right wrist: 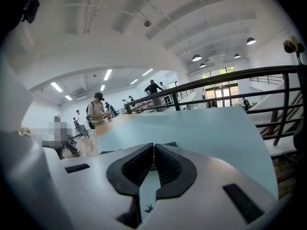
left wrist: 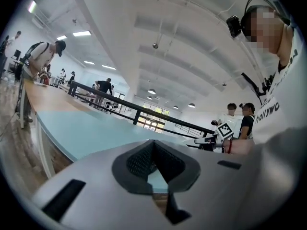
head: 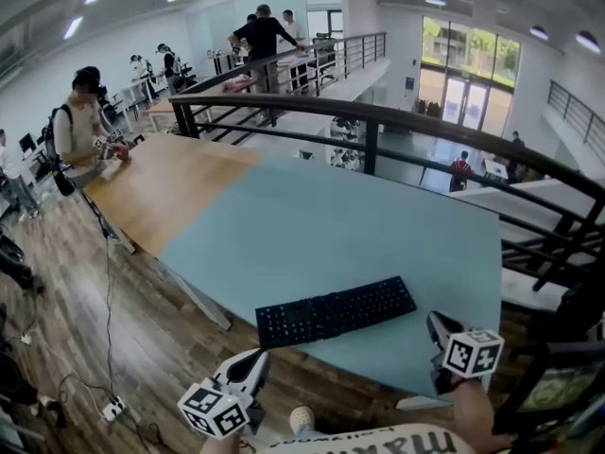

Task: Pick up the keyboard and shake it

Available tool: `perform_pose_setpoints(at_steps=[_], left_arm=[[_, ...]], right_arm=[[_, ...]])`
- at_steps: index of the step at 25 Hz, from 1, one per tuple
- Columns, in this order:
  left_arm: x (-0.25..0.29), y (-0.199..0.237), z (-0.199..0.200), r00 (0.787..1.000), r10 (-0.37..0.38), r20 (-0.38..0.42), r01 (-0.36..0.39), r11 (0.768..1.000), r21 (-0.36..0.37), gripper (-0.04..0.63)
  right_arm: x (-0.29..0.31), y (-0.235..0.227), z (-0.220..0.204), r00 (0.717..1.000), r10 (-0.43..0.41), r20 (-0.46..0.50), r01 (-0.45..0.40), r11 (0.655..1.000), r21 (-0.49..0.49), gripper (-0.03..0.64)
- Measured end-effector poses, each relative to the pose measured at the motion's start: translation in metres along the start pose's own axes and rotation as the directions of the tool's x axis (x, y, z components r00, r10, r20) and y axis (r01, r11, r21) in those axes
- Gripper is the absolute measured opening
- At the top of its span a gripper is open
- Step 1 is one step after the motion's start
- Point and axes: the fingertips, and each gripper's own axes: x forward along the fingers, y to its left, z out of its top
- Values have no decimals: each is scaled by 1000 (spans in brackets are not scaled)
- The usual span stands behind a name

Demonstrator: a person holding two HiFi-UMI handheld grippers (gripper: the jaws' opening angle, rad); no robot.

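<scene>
Low in the head view, left of centre, the left claw (head: pixel 253 359) angles up toward the near left corner of the flat black keyboard (head: pixel 336 311) and stops short of it. The keyboard lies slantwise on the pale blue tabletop (head: pixel 359 216), near its front edge, touched by neither claw. At lower right the right claw (head: pixel 433 323) points at the keyboard's right end, close but apart from it. Only this view shows the whole keyboard; the right gripper view catches just dark slivers of it behind the jaws. In each gripper's own view the jaws are pressed together, holding nothing.
</scene>
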Motion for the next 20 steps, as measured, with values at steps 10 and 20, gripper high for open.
perform_pose_setpoints(at_steps=[10,20], left_arm=[[6,87,38,999,-32,-40,35,997,74,3],[31,123,18,993,-57,-99,63,996,57,3]], right_arm=[[98,100,27,987,151,-45,-152,988,-21,37],[181,189,6,927,305,-219,-337,933,-130,38]])
